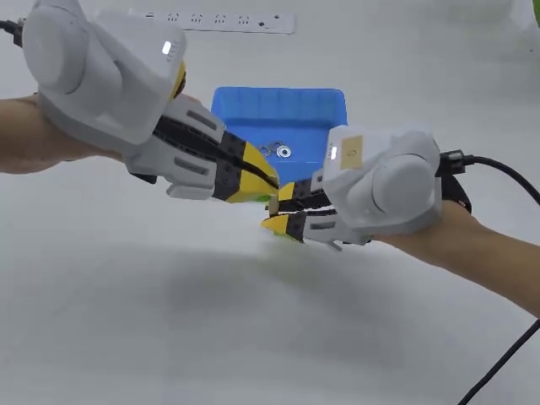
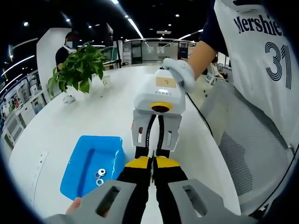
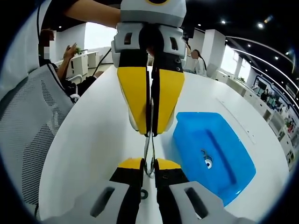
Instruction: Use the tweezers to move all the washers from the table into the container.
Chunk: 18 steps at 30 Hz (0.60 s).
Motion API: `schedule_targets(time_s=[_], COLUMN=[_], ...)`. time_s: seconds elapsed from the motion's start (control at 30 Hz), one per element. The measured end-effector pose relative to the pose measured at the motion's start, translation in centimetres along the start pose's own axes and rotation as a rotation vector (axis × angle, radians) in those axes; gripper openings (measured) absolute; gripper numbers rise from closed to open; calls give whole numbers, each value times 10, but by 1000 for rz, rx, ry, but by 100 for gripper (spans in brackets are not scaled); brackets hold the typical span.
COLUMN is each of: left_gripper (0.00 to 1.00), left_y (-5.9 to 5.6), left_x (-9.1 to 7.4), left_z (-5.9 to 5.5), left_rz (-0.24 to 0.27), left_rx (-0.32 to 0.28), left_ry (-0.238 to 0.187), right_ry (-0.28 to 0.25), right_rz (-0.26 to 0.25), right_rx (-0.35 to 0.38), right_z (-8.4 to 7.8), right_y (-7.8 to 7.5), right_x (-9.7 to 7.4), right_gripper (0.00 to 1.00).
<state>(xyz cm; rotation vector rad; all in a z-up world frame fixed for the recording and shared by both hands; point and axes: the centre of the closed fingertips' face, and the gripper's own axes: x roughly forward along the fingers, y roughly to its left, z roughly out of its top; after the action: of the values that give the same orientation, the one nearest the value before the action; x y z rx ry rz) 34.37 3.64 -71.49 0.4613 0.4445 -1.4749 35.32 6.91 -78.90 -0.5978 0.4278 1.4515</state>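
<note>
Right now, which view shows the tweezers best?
The right gripper view: the tweezers stand clear in the gap between the two pairs of yellow jaws. The left gripper view gives a thin sliver between jaws; in the head view they are hidden.

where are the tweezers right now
In the right gripper view the tweezers are pinched by the left gripper above and the right gripper below, just left of the blue container.

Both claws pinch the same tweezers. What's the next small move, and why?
Probably the left gripper opens: both grippers' jaws pinch the thin silver metal tweezers, and a small ring-shaped washer lies on the white table beneath the right gripper.
</note>
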Motion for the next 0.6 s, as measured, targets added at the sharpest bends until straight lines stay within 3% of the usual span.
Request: schedule_targets(time_s=[0.37, 0.6], left_gripper=[6, 6], left_y=[-2, -3], left_x=[-4, -15], left_z=[1, 13], left_rz=[-14, -10], left_rx=[-7, 6], left_ry=[6, 3], right_ry=[4, -13], right_rz=[9, 1], right_rx=[-3, -24], right_z=[3, 19], right_y=[4, 3], right_x=[-1, -9], right_gripper=[10, 10])
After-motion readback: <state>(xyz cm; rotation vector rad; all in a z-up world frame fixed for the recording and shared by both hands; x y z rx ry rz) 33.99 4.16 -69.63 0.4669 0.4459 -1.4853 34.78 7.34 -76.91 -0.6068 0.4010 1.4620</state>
